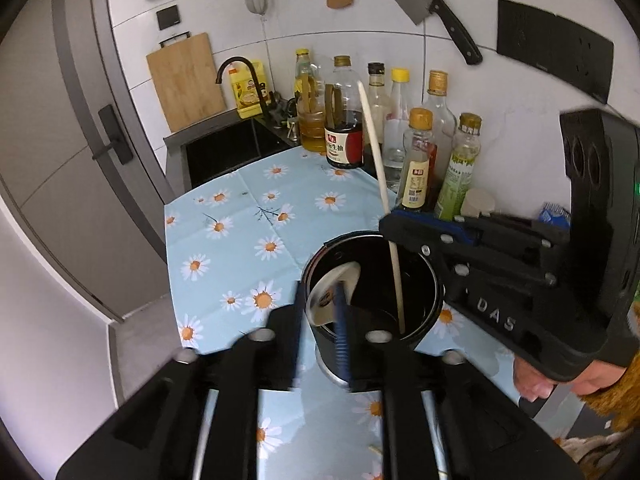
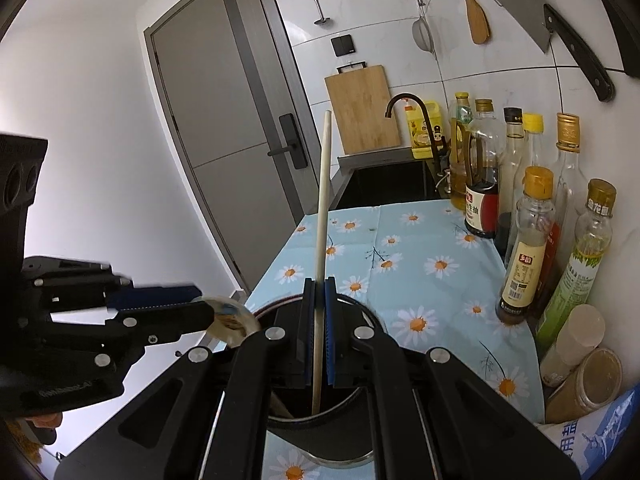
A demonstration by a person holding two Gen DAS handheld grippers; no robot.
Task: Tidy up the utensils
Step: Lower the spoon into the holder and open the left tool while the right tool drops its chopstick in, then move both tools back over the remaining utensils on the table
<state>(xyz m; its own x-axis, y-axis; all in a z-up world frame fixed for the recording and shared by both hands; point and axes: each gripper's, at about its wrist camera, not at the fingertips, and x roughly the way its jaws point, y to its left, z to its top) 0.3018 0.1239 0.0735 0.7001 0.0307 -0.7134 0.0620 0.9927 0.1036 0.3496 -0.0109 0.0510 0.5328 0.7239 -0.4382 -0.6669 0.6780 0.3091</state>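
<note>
While your right gripper [image 2: 319, 332] clamps the long pale wooden chopstick [image 2: 322, 216], that stick stands nearly upright, its lower end down inside the dark round metal utensil holder [image 1: 430, 312] at the near edge of the daisy-print blue tablecloth [image 1: 240, 240]. Your left gripper [image 1: 320, 320] angles down over the holder's rim, jaws partly apart, around the white ceramic spoon [image 1: 334, 286], which tilts into the holder, bowl uppermost; I can't tell whether the pads grip it.

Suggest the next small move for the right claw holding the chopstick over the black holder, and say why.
Probably open the right claw and let go: the chopstick stands almost upright between its pads, its lower end already inside the black holder, so it should drop in.
</note>
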